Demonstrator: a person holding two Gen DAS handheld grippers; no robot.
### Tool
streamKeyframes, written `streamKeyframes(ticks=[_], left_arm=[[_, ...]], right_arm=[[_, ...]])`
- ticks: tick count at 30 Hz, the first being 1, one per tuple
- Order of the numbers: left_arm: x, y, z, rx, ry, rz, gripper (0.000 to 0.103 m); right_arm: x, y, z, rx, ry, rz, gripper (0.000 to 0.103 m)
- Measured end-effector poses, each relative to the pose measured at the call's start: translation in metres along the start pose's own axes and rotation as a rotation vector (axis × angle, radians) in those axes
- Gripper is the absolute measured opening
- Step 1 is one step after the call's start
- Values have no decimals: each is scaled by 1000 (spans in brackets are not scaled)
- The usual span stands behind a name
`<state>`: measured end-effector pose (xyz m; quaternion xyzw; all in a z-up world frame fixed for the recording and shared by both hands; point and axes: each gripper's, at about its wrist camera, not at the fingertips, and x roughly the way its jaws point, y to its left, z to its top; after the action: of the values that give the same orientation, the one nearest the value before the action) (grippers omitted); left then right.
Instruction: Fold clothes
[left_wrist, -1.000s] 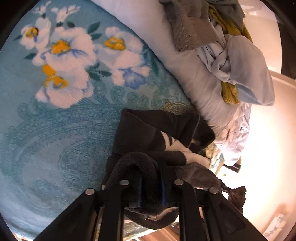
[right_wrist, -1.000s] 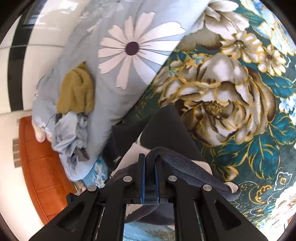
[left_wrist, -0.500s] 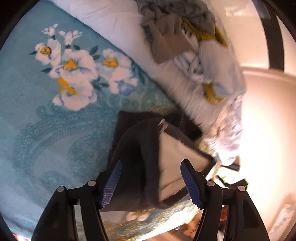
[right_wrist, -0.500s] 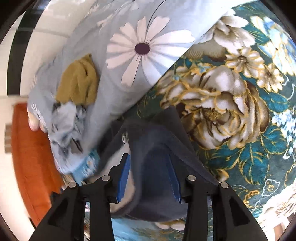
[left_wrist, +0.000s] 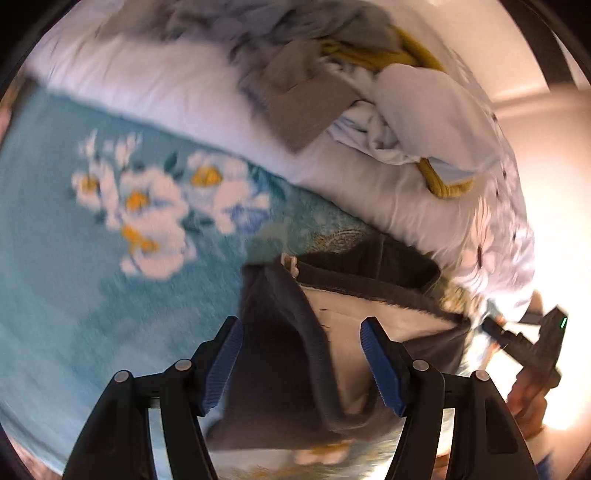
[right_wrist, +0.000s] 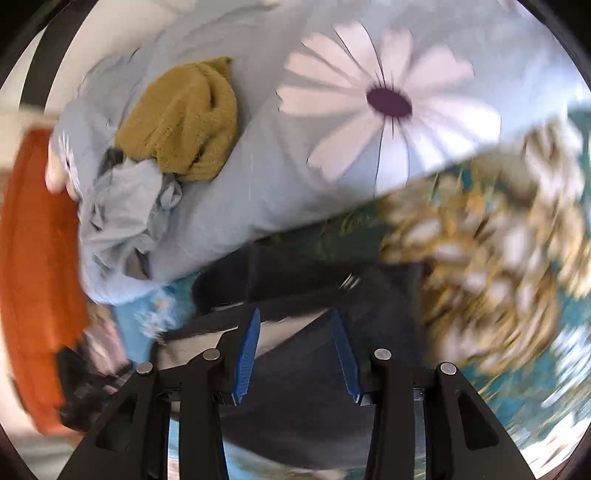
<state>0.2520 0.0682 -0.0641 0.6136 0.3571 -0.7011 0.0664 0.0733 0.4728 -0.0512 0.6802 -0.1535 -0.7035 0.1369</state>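
Both hand-held grippers, left and right, stand spread above the dark fleece-lined garment: soft, thick, limp; best pinched at its folded edge.

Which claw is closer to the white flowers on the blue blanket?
Left. The left claw hovers over the dark garment beside the white flowers; the right claw sits past the garment's other side.

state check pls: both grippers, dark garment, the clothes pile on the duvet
left gripper: open, holding nothing
right gripper: open, holding nothing
dark garment: folded, flat on the bedspread, pale lining showing
mustard knit: crumpled, unfolded
light blue garment: crumpled, unfolded
grey garment: unfolded on the pile
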Motion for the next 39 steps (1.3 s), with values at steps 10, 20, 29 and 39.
streamKeyframes(ticks=[10, 20, 29, 39], left_arm=[[57, 16, -3, 188, 109, 104, 70], [85, 1, 10, 257, 117, 75, 46], [59, 0, -3, 260, 34, 19, 12], [35, 20, 16, 127, -86, -37, 10]], right_arm=[[27, -17, -10, -224, 112, -96, 42], [64, -17, -5, -254, 164, -134, 42], [59, -2, -19, -285, 125, -136, 10], [-7, -46, 5, -91, -113, -122, 8]])
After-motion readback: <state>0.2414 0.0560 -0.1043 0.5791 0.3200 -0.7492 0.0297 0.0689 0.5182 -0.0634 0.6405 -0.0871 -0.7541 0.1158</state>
